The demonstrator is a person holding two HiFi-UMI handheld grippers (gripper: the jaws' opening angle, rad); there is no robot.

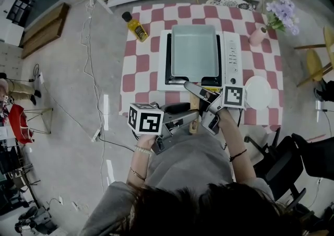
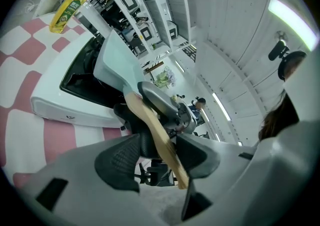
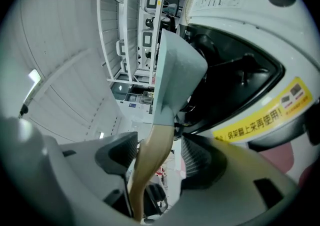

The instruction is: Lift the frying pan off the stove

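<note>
From the head view we look steeply down on the checked table (image 1: 136, 68), whose near edge lies just ahead of us. The left gripper view sits low off that near edge, very close, and faces up across the stove (image 1: 230, 52) from its front left corner. The right gripper view, equally close and rolled sideways, faces the stove's front. All three views share the stove, the frying pan (image 1: 194, 52) and its wooden handle (image 2: 155, 127).

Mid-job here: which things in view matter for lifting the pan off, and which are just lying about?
In the job:
frying pan
wooden handle, running between both tools' jaws
stove
left tool
right tool

Lying about:
oil bottle
flower vase
white plate
</note>
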